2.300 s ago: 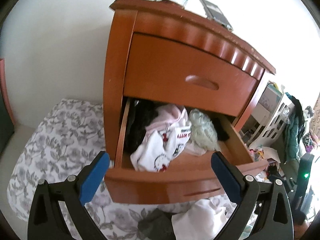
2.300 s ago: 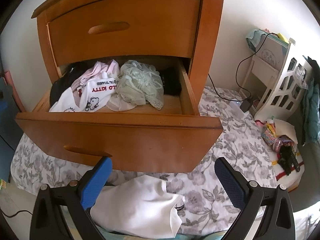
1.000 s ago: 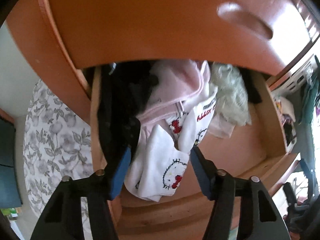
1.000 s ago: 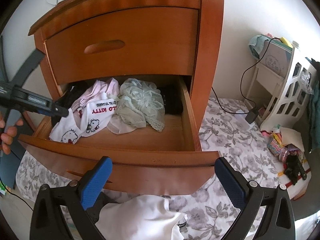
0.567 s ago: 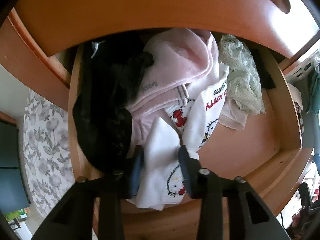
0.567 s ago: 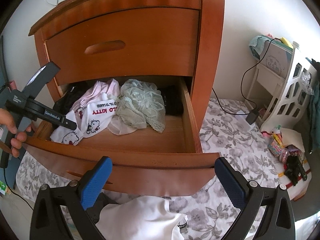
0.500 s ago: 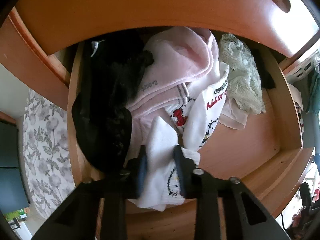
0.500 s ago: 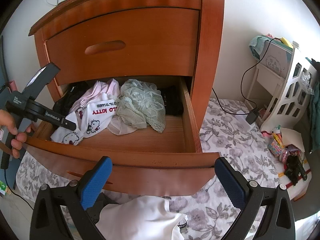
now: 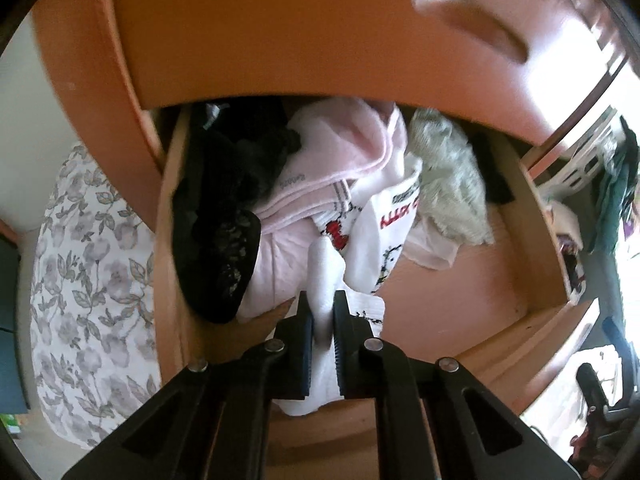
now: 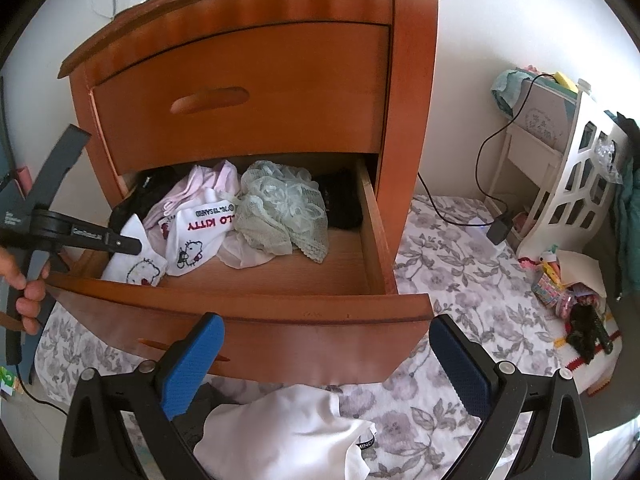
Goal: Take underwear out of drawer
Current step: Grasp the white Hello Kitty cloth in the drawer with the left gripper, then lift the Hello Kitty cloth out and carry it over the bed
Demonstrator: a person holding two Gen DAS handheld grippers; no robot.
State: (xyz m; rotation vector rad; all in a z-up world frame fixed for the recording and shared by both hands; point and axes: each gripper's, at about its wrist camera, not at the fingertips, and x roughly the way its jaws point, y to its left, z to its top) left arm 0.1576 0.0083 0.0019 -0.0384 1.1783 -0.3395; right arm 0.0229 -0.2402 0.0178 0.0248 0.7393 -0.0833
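The lower drawer (image 10: 280, 304) of a wooden nightstand stands pulled out and holds several garments. At its front left corner lies white cat-print underwear (image 9: 326, 264). My left gripper (image 9: 322, 300) points steeply down into that corner, its jaws closing, the pads pressing a bunched fold of the white fabric. In the right wrist view the same left gripper (image 10: 136, 245) reaches in from the left onto the white underwear (image 10: 138, 270), with a person's hand (image 10: 28, 292) on its handle. My right gripper (image 10: 326, 322) stands open in front of the drawer front, holding nothing.
Black lace (image 9: 224, 240), a pink garment (image 9: 340, 160) and pale green lace (image 10: 280, 208) also lie in the drawer. The shut upper drawer (image 10: 240, 92) overhangs it. A white garment (image 10: 288, 428) lies on the floral mat below. At the right are a white shelf (image 10: 576, 184) and a charger cable (image 10: 498, 232).
The left gripper's jaws came together on a fold of the white cat-print underwear and the fabric bunched up between them. The right gripper kept still.
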